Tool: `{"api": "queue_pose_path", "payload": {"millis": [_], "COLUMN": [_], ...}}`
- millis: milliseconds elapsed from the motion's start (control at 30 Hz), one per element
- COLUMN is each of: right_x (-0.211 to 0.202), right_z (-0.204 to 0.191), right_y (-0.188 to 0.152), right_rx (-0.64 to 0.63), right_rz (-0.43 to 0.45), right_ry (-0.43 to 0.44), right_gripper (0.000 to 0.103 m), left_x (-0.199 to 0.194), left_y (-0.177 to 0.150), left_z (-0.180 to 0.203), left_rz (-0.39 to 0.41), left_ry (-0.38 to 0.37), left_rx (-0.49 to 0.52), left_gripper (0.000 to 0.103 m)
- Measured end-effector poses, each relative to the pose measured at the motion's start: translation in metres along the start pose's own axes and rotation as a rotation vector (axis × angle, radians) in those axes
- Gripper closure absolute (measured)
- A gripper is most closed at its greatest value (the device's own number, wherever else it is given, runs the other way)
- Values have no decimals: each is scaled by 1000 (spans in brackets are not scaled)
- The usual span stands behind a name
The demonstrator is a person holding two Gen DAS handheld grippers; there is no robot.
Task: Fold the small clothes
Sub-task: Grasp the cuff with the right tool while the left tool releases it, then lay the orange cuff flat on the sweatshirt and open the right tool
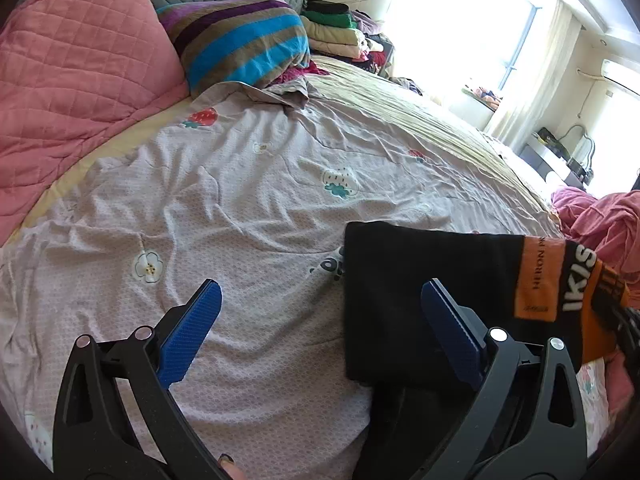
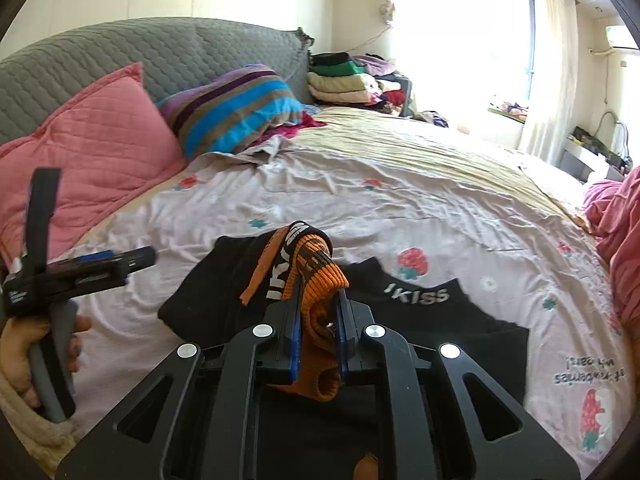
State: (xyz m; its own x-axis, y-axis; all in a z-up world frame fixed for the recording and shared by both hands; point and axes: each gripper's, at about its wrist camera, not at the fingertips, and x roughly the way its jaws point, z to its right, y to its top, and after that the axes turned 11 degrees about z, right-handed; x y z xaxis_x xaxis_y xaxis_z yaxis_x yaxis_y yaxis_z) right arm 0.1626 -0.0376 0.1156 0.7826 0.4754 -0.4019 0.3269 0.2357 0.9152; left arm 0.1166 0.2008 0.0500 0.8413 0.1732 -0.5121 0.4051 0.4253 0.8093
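Black underwear (image 2: pixel 224 280) lies on the bedsheet (image 2: pixel 440 216), its orange waistband (image 2: pixel 320 280) pinched in the right gripper (image 2: pixel 318 320) for folding, while the left gripper (image 1: pixel 320 320) waits, jaws spread.

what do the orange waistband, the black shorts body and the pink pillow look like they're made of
Orange waistband: looks like ribbed elastic knit, matte; fine ridges show where the right tongs pinch it.
Black shorts body: smooth, thin matte fabric, probably cotton jersey; it lies flat with soft edges, though the weave is too dark to read.
Pink pillow: quilted woven cover, matte, with stitched diamond squares.
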Motion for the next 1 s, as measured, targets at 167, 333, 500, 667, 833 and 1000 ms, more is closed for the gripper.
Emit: {"api": "queue_pose_path", "payload": {"millis": [167, 333, 500, 667, 833, 1000], "right_x": [3, 0, -1, -4, 0, 2], "right_z": [28, 57, 74, 83, 91, 98], "right_y": [-2, -13, -25, -34, -43, -49], "right_rx": [20, 60, 67, 63, 78, 93], "right_rz": [-2, -12, -28, -30, -51, -65], "right_ry": [-57, -119, -168, -205, -235, -250], "right_gripper": [91, 91, 91, 91, 91, 91], "left_x": [-1, -1, -2, 0, 1, 6], "left_y": [2, 3, 3, 4, 4, 6], "left_z": [-2, -3, 2, 7, 18, 36], "left_rz": [2, 6, 7, 3, -5, -13], "left_ry": [-3, -16, -27, -39, -83, -118], "left_rx": [-6, -17, -5, 5, 2, -12], "left_gripper": [9, 9, 9, 9, 9, 9]}}
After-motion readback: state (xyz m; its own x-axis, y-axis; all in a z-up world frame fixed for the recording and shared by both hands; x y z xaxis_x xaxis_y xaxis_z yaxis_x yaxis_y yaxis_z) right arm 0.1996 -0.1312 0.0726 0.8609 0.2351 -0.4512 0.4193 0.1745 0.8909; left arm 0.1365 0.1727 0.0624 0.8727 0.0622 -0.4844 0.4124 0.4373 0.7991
